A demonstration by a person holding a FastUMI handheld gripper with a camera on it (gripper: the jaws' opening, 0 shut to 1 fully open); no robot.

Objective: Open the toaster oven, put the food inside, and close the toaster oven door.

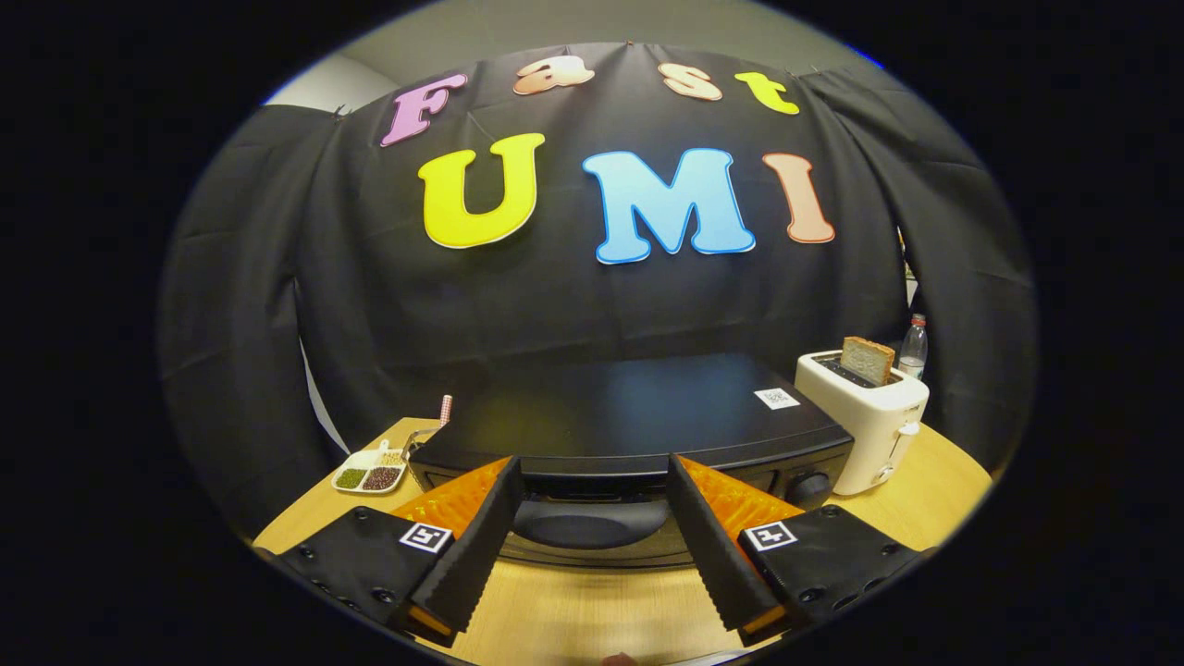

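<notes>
Gripper (592, 541) fingers spread apart, gripping nothing, above a wooden table (934, 490). Just ahead of them sits the black toaster oven (638, 416), its door handle (587, 527) showing between the fingers. A white toaster (865, 421) holding bread (867, 359) stands beside the oven.

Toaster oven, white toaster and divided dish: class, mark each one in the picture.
toaster oven (638, 407): gripper view, on its black top panel, just beyond the open claw (592, 504).
white toaster (865, 421): gripper view, on its front wall.
divided dish (370, 472): gripper view, on its white rim.
</notes>
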